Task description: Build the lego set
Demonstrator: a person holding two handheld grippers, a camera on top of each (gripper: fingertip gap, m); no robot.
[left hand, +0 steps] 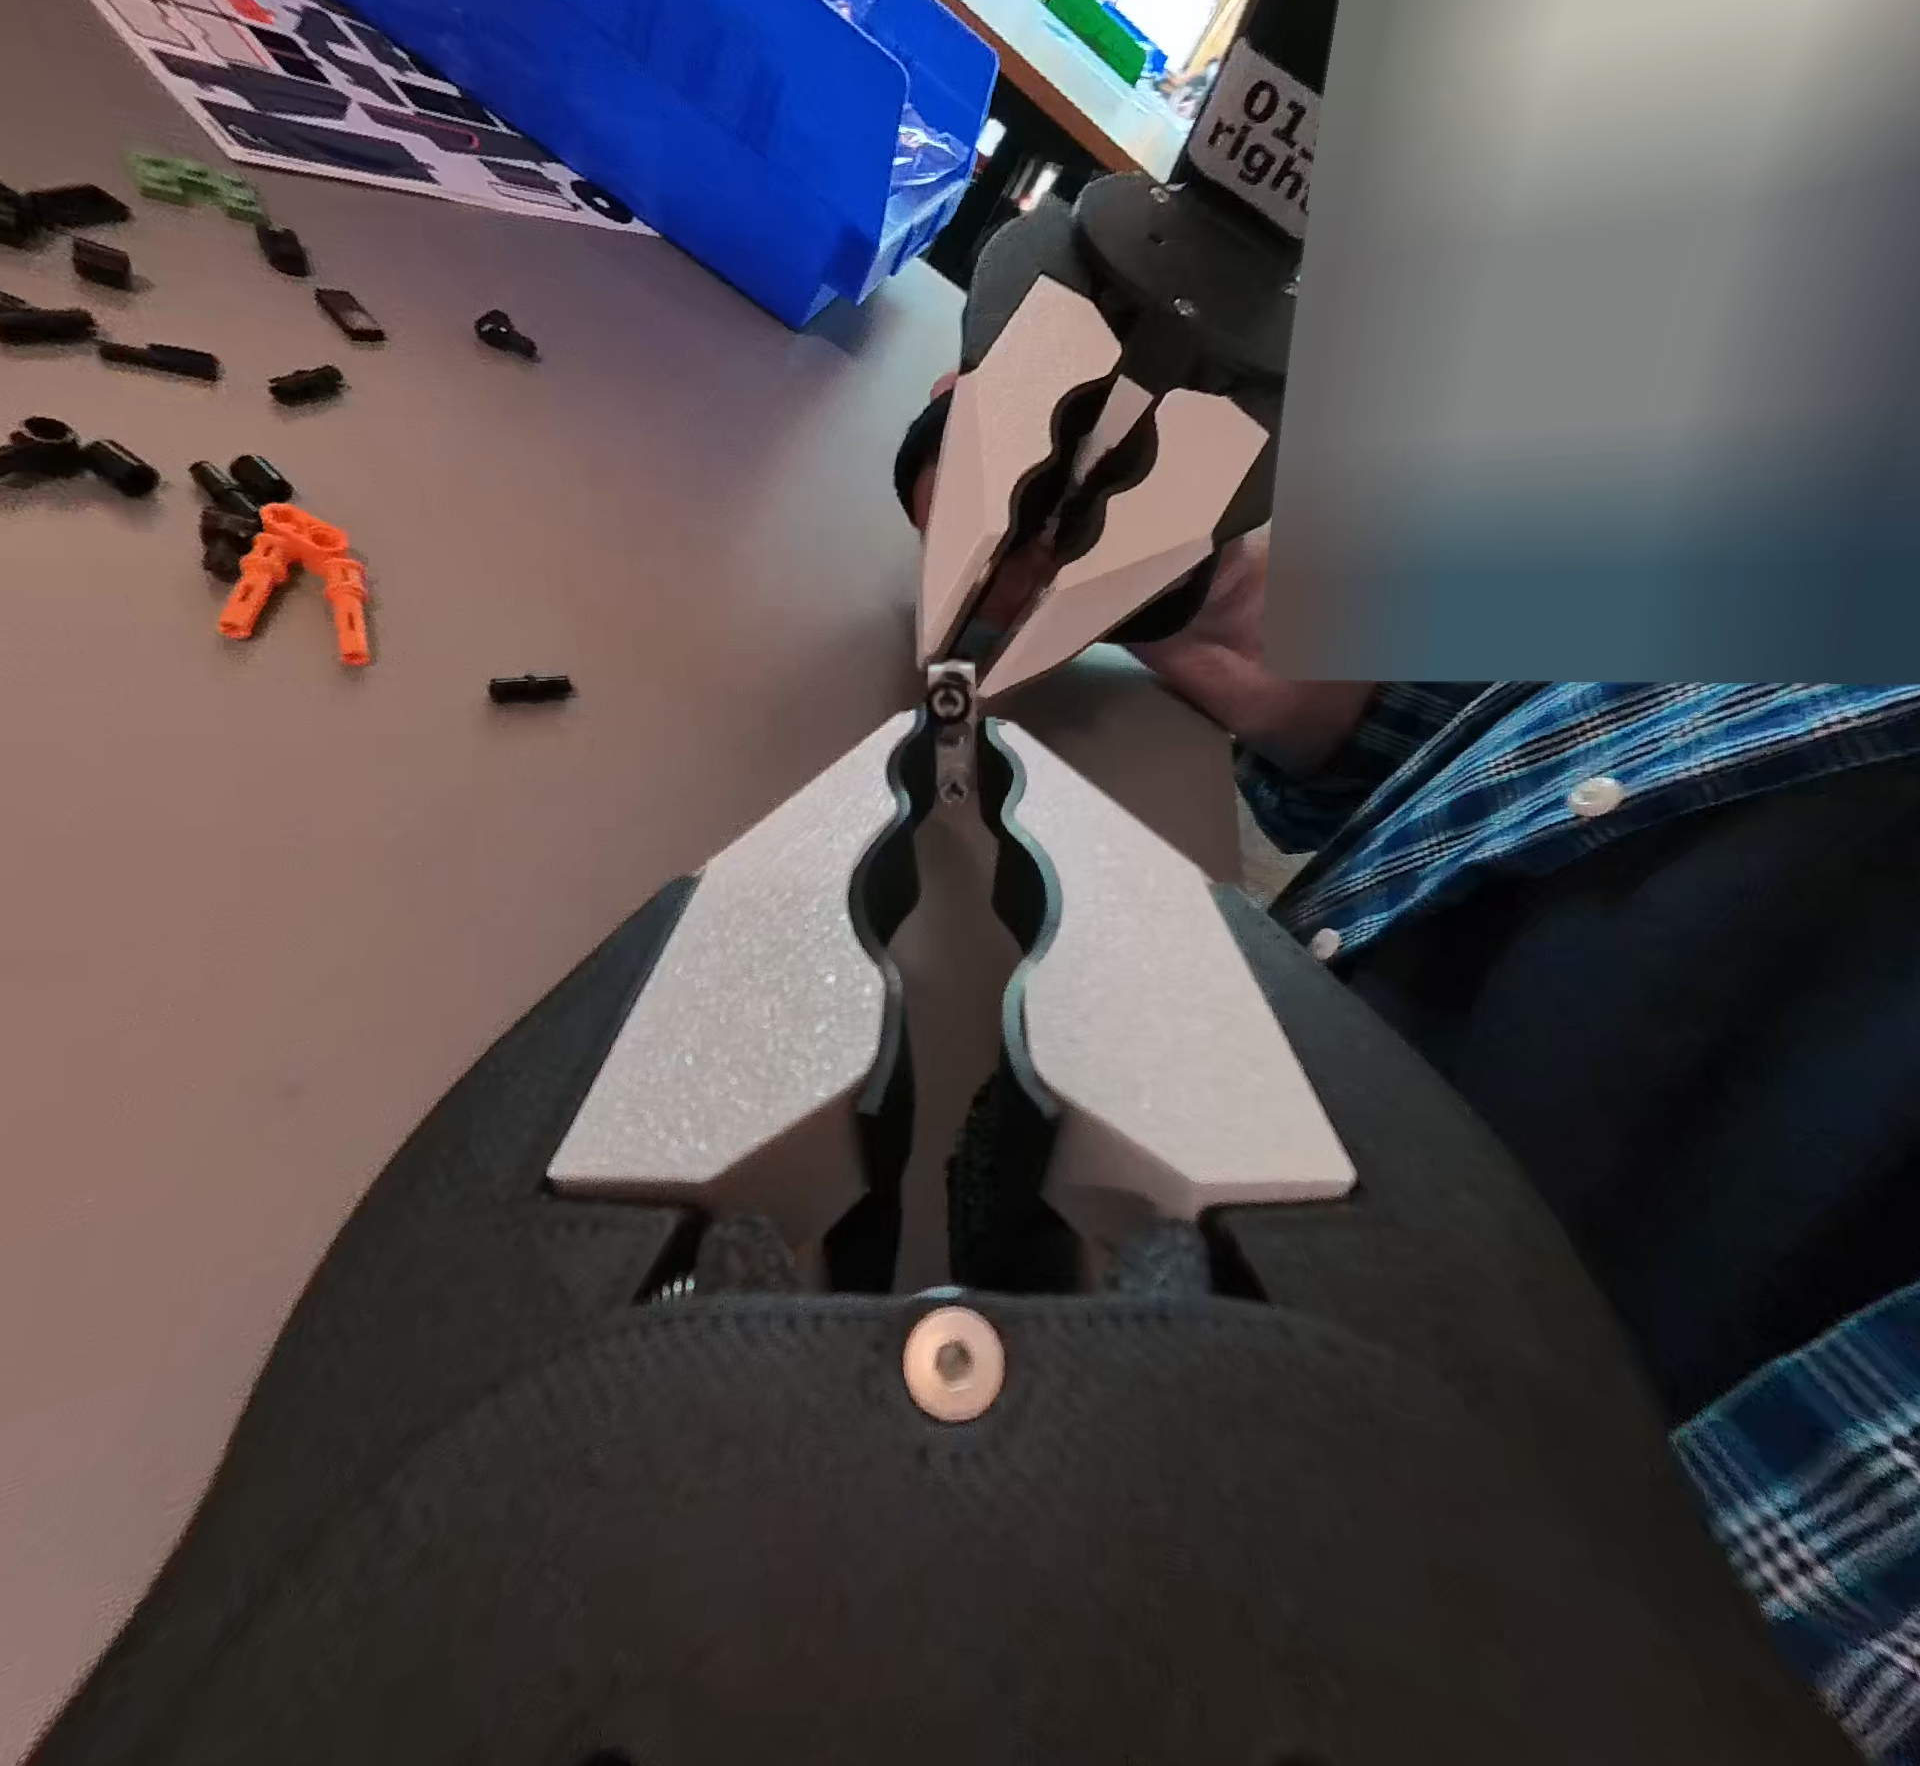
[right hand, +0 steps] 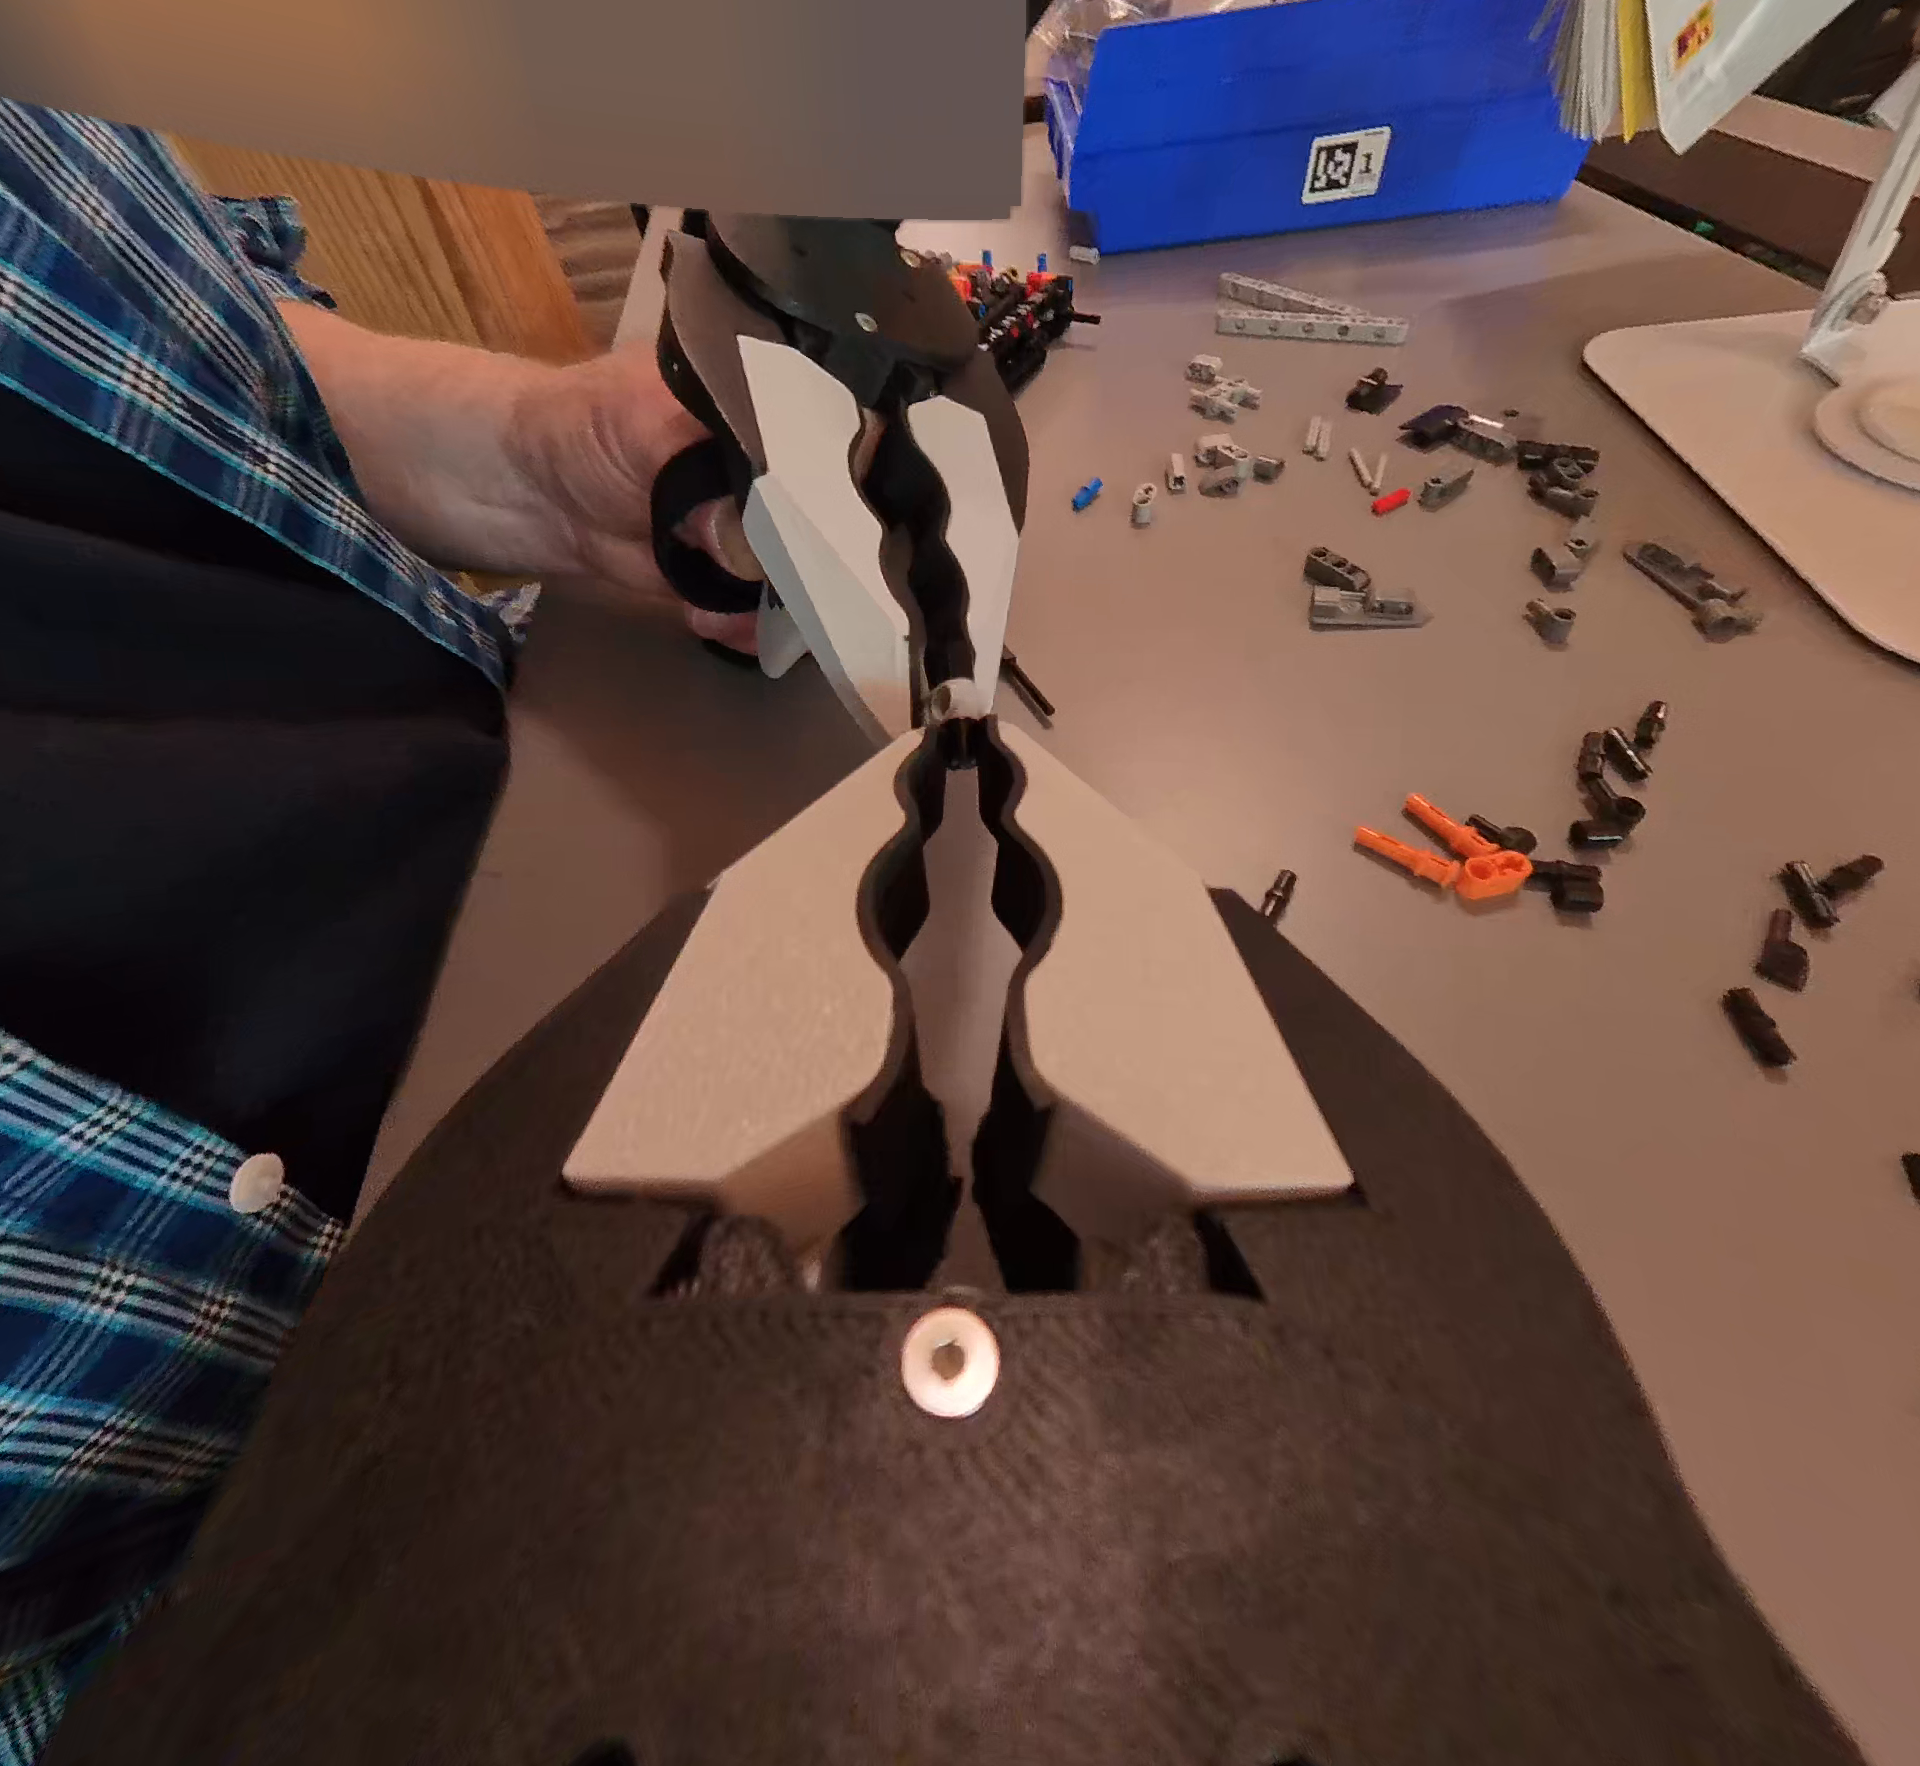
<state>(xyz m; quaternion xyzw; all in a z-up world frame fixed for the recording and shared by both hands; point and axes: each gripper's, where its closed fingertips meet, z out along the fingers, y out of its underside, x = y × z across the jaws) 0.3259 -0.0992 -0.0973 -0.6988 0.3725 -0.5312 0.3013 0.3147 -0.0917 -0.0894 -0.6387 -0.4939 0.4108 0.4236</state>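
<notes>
My left gripper point(left hand: 948, 729) is shut on a small light grey lego piece point(left hand: 950, 703) at its fingertips. My right gripper point(right hand: 961, 734) is shut on a small black pin point(right hand: 961, 748). The two grippers meet tip to tip above the table's near edge, and the pin touches the grey piece point(right hand: 956, 698). The right gripper point(left hand: 961, 662) comes in from above in the left wrist view. The left gripper point(right hand: 951, 693) comes in from above in the right wrist view. How far the pin sits in the grey piece is hidden by the fingertips.
Loose black pins point(left hand: 156, 355) and orange connectors point(left hand: 301, 573) lie on the grey table. Grey parts point(right hand: 1351, 594), a partly built black assembly point(right hand: 1023, 314), a blue bin point(right hand: 1320, 127), a sticker sheet point(left hand: 260, 54) and a white stand base point(right hand: 1766, 490) are nearby. A person's plaid sleeve point(right hand: 156, 314) is close.
</notes>
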